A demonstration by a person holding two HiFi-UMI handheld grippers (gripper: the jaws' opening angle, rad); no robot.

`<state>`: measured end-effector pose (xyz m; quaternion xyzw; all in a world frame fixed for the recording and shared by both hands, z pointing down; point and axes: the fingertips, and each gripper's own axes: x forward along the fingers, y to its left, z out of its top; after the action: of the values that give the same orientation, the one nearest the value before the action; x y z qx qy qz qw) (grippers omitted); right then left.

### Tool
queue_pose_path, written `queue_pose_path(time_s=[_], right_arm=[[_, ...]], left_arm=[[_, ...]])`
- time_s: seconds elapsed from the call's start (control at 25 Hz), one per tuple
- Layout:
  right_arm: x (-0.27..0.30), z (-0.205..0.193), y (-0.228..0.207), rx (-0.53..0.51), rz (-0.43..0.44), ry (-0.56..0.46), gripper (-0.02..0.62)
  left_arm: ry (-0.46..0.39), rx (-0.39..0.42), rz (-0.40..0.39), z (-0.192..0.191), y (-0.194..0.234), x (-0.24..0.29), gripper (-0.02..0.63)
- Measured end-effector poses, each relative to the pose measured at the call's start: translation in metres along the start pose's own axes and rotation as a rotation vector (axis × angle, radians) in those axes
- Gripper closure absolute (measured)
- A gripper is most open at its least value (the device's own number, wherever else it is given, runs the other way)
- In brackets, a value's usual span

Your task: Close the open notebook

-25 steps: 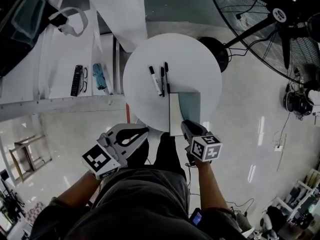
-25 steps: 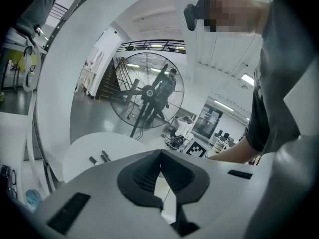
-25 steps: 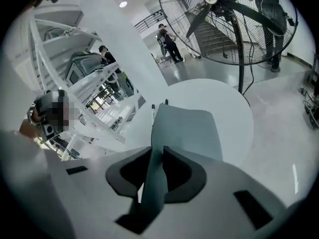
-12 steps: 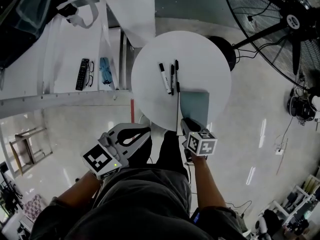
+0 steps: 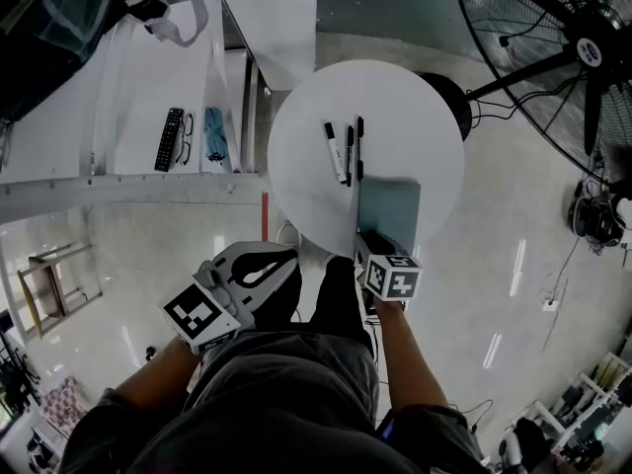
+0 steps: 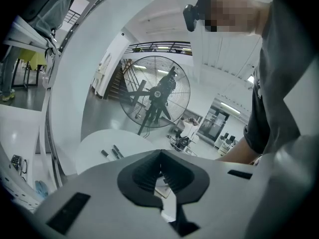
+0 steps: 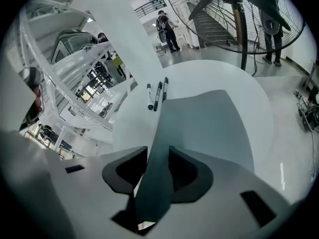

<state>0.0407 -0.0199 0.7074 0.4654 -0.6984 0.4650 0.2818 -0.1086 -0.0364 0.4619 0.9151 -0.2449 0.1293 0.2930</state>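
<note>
The notebook [image 5: 391,205] lies at the near right of the round white table [image 5: 395,107] and shows only its teal cover [image 7: 209,128]. My right gripper [image 5: 367,239] is at the notebook's near edge. In the right gripper view the cover's near left edge rises between the jaws of this gripper [image 7: 158,159], which are opening; a dark gap shows beside the left pad. My left gripper [image 5: 286,257] hangs off the table at the near left, shut and holding nothing; its tips [image 6: 160,153] meet in the left gripper view.
Three pens [image 5: 346,151] lie side by side just beyond the notebook. A big standing fan [image 5: 563,47] is to the right of the table. A white shelf at the left holds a remote and glasses [image 5: 173,138]. The person's legs are below the table edge.
The white page strip along the notebook's left side has vanished; the cover came down over it. My right gripper sank toward the near edge. The left gripper shifted slightly.
</note>
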Motion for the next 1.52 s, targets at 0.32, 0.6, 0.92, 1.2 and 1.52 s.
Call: queue_pose_path(time_s=[0.32,0.6,0.92,1.2,1.52], right_arm=[[0.003,-0.003,0.003,-0.017,-0.002,0.004,0.419],[-0.021,0.012,0.011,-0.064,0.009,-0.046,0.422],[-0.073,0.06,0.024,-0.102,0.055,-0.191,0.488],[-0.124,0.099,0.039,-0.156,0.079,-0.312,0.535],[-0.164,0.131,0.051,-0.175,0.105,-0.403,0.557]], left_arm=[[-0.007,0.014,-0.002,-0.001,-0.004,-0.001,0.591],[-0.037,0.07,-0.018,0.009,-0.012,0.003,0.591],[-0.067,0.127,-0.041,0.033,-0.029,0.013,0.591],[-0.095,0.152,-0.056,0.06,-0.045,0.019,0.591],[-0.121,0.188,-0.062,0.081,-0.055,0.021,0.591]])
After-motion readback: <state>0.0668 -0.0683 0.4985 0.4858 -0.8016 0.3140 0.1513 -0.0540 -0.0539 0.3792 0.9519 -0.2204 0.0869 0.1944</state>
